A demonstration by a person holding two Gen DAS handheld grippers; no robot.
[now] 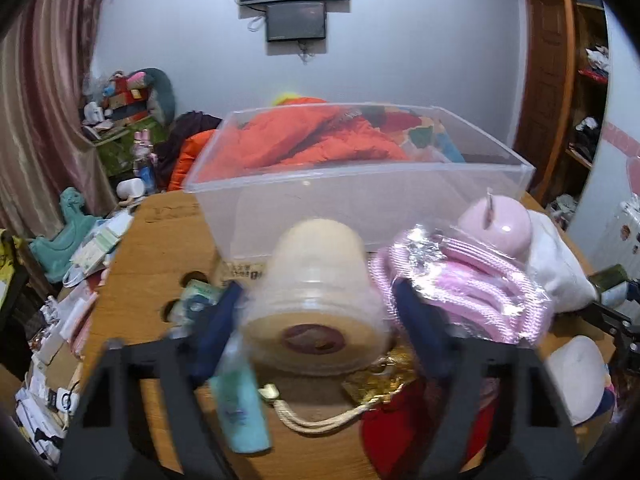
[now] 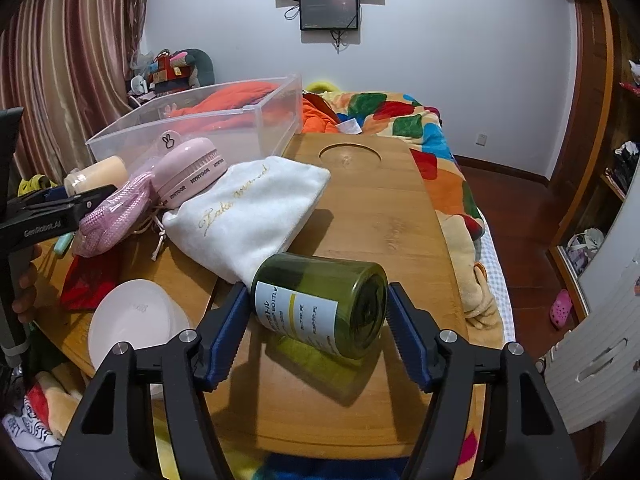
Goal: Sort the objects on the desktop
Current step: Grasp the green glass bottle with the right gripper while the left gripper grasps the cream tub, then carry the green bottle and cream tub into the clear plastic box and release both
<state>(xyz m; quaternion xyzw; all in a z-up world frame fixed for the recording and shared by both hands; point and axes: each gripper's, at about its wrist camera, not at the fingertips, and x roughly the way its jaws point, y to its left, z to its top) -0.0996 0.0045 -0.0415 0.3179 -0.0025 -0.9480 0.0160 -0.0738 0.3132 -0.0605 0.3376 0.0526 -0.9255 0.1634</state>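
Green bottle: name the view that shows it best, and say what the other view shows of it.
Right wrist view. The green bottle lies on its side on the wooden table, label readable, between the right gripper's blue pads. In the left wrist view only a small dark green sliver shows at the right edge.

Two jars, one bin, one pouch.

Left gripper: black frame with blue ribbed pads, angled downward over the tabletop. Both pads bracket a cream cylindrical plastic jar lying on its side; contact cannot be confirmed because the frame is blurred. Seen from the right wrist view, a person's hand grips its handle.

Right gripper: same build, angled downward. Its pads flank a dark green cylindrical bottle with a white label, each at or just beside the bottle's ends.
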